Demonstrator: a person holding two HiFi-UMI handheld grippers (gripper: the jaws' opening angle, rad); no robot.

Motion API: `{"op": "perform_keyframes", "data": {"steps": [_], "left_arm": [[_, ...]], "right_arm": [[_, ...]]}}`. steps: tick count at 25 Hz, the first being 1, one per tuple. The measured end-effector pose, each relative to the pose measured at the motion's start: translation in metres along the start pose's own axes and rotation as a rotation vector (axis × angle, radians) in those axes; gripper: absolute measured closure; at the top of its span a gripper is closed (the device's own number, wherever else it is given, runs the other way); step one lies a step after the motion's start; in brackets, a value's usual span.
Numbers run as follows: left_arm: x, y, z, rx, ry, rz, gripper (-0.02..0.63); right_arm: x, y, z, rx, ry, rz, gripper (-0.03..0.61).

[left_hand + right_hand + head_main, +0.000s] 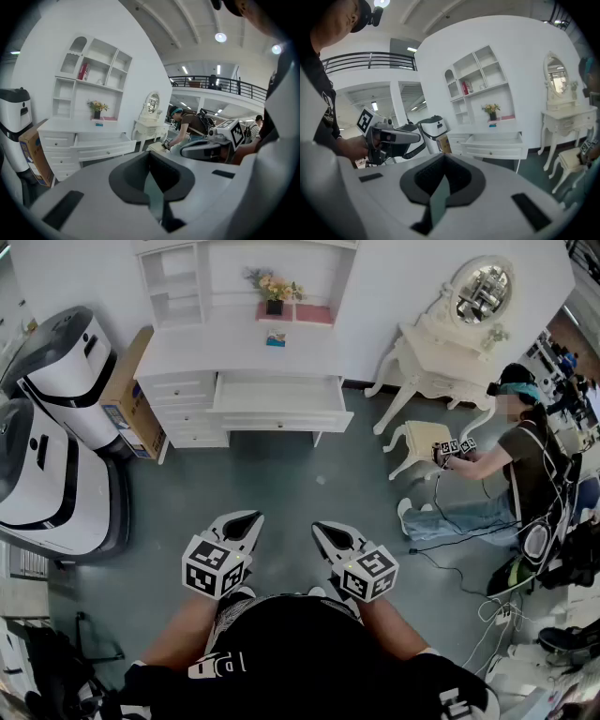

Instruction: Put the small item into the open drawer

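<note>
The left gripper (244,520) and right gripper (328,532) are hovering clenched, empty. The open drawer (279,396) is sitting well apart.

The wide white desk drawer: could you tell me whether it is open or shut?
Open. The wide white drawer stands pulled out from the white desk, its pale inside showing.

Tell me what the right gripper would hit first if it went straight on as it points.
Nothing close: the right gripper points over bare floor toward the white desk, likely its closed drawers left of the open drawer. Depth is unclear.
</note>
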State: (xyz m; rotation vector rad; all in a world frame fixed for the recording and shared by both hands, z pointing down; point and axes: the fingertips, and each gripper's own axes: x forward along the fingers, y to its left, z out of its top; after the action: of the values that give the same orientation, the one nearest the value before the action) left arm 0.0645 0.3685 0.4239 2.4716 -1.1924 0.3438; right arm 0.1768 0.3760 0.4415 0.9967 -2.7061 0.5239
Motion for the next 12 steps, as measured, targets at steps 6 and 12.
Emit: {"op": "perform_keyframes", "data": {"steps": [6,12], "left_arm": [[-0.008,0.001,-0.007,0.0,0.006,-0.009,0.598],[-0.013,0.009,-0.005,0.004,0.003,-0.017,0.598]], "right_arm": [[0.004,0.009,-0.007,0.008,0.004,-0.006,0.572],[0.01,0.015,-0.006,0.007,0.007,-0.016,0.573]]}}
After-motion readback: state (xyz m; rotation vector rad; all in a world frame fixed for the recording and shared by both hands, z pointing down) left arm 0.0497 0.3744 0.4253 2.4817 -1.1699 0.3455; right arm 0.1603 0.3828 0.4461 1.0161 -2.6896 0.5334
